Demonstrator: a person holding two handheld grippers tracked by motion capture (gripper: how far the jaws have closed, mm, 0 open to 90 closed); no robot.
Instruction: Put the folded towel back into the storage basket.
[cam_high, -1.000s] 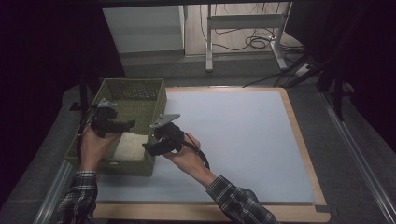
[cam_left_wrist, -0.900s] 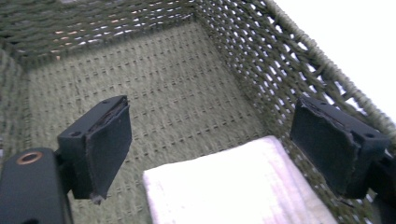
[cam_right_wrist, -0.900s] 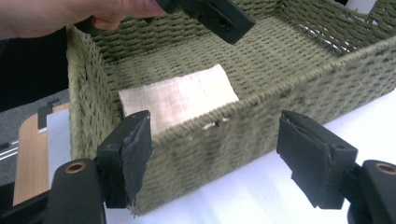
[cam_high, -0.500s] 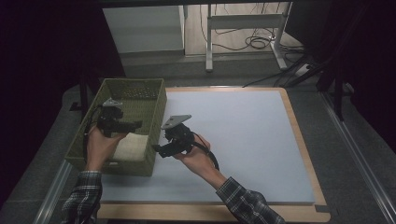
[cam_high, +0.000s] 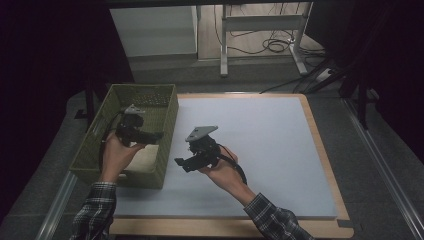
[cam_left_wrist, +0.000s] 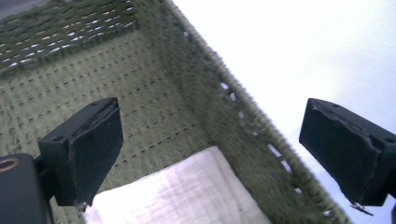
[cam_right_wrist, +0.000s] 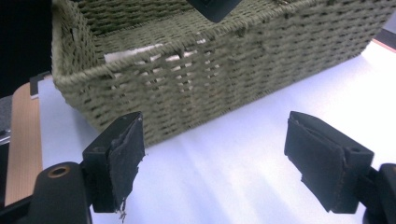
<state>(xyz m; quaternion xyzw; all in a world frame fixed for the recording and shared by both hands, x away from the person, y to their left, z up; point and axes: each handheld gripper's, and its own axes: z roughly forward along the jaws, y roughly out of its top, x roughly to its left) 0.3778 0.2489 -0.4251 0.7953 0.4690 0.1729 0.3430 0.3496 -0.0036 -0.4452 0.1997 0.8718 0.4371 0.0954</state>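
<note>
One green woven basket (cam_high: 131, 134) is set at the left edge of the white mat (cam_high: 260, 150), its long axis running away from the person. One folded white cloth (cam_left_wrist: 177, 193) lies flat inside, at the near end. Two grippers are seen: the left gripper (cam_high: 150, 135) above the basket, the right gripper (cam_high: 181, 164) beside it, jaws just opened, nothing between.
</note>
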